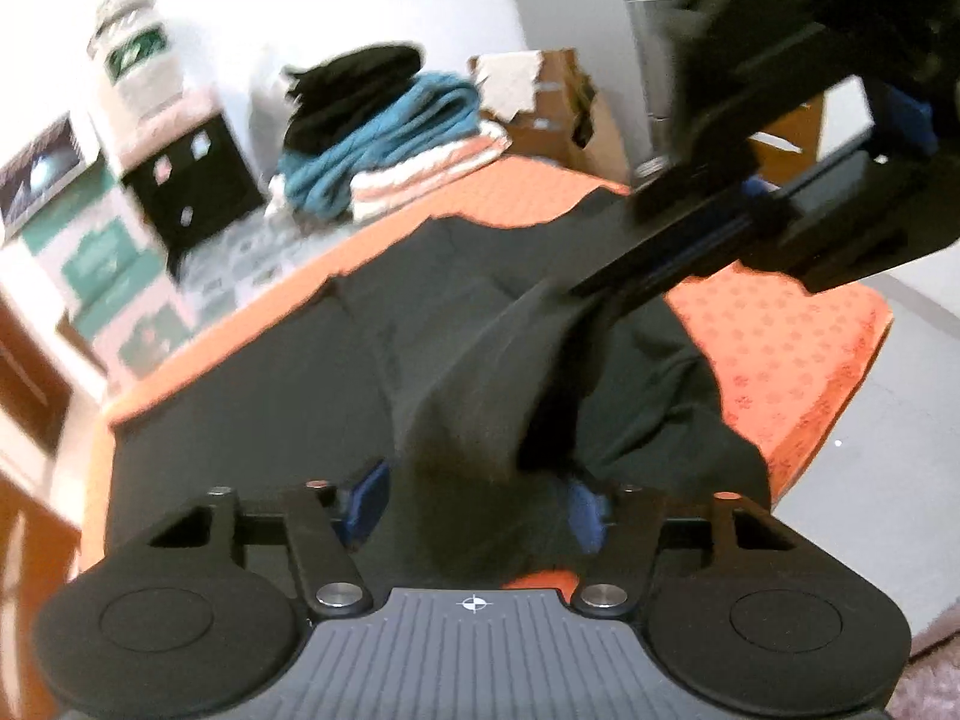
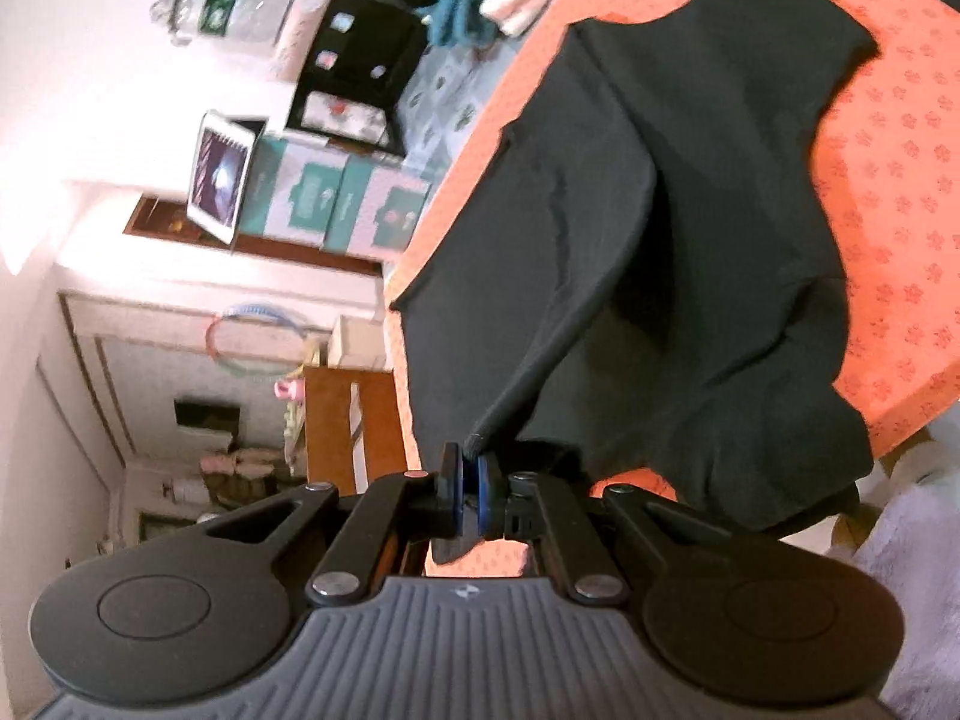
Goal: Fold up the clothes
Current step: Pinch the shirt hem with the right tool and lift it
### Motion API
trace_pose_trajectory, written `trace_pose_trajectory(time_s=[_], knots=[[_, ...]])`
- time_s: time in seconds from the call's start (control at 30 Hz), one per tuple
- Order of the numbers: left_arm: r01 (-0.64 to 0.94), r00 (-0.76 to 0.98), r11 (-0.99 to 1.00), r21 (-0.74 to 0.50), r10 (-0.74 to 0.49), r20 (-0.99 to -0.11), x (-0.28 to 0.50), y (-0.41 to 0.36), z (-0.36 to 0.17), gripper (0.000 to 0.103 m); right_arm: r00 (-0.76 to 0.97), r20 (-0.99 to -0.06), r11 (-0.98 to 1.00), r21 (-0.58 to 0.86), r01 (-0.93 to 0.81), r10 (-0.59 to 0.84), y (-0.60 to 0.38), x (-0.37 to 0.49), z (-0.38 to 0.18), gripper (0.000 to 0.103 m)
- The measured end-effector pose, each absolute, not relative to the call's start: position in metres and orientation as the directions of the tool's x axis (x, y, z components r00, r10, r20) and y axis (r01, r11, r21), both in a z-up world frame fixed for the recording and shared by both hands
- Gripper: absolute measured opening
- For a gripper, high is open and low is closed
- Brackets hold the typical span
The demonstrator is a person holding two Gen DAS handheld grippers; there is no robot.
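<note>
Tongs R [image 2: 471,489] pinch shirt [image 2: 690,210] hem; L [image 1: 477,504] straddle fold.

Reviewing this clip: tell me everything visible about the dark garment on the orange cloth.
The dark garment looks like soft, matte charcoal knit. It lies mostly spread on the orange patterned cloth, with one part lifted into a ridge. The right gripper is shut on a hemmed edge. The left gripper has a bunched fold between its blue pads, jaws apart.

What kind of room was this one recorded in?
Probably a lived-in home room: a bed or table under an orange cover, a pile of folded laundry, and stacked boxes against the wall.
</note>
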State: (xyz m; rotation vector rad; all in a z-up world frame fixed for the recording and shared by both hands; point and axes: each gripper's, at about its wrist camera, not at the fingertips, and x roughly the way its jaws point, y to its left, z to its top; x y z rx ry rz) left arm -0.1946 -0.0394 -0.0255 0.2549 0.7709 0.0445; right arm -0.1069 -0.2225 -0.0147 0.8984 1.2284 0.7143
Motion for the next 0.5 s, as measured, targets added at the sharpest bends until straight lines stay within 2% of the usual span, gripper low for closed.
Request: trace_pose_trajectory(time_s=[0.07, 0.13, 0.2, 0.5], knots=[[0.001, 0.714, 0.974, 0.225, 0.156, -0.683, -0.192, -0.029, -0.024, 0.054, 0.220, -0.474, 0.480, 0.877, 0.027, 0.853, -0.222, -0.097, -0.016, 0.006], [-0.056, 0.710, 0.977, 0.204, 0.183, -0.680, -0.187, -0.018, -0.022, 0.046, 0.238, -0.489, 0.496, 0.868, 0.036, 0.839, -0.217, -0.084, -0.015, 0.006], [-0.103, 0.704, 0.979, 0.177, 0.197, -0.682, -0.181, -0.007, -0.020, 0.044, 0.244, -0.498, 0.502, 0.863, 0.054, 0.832, -0.210, -0.068, -0.018, 0.006], [-0.226, 0.649, 0.964, 0.137, 0.254, -0.717, -0.147, 0.027, -0.020, 0.044, 0.217, -0.504, 0.483, 0.863, 0.144, 0.836, -0.169, 0.028, -0.044, 0.006]])
